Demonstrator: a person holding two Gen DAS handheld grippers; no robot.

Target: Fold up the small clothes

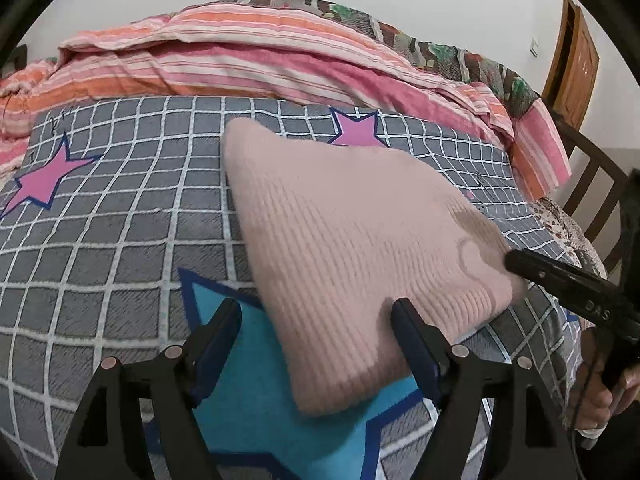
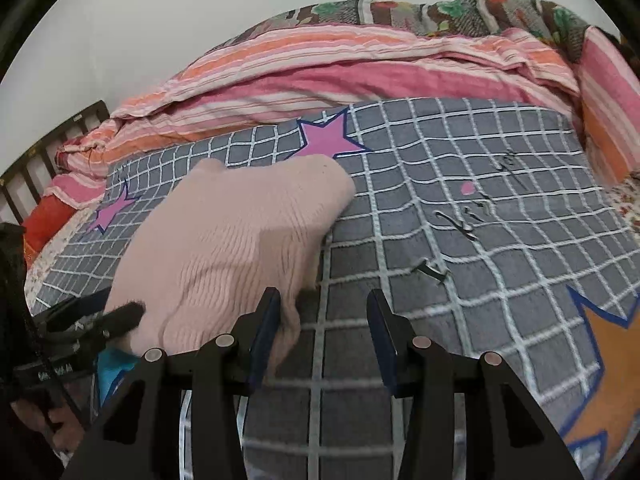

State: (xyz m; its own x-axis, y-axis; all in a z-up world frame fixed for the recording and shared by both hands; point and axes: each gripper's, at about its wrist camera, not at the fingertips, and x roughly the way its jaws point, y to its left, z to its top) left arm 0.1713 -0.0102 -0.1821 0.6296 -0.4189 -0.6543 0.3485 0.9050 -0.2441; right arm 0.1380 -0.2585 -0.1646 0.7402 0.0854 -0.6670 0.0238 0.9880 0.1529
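Observation:
A pale pink ribbed knit garment lies folded into a compact shape on the grey checked bedspread. My left gripper is open, its jaws apart over the garment's near edge, holding nothing. My right gripper is open too, its left finger against the garment's right edge, and it grips nothing. The right gripper also shows in the left wrist view, at the garment's right corner. The left gripper shows at the left edge of the right wrist view.
A pink and orange striped quilt is bunched along the far side of the bed. The bedspread has pink, blue and orange stars. A dark wooden bed rail stands at the right; a wooden door behind it.

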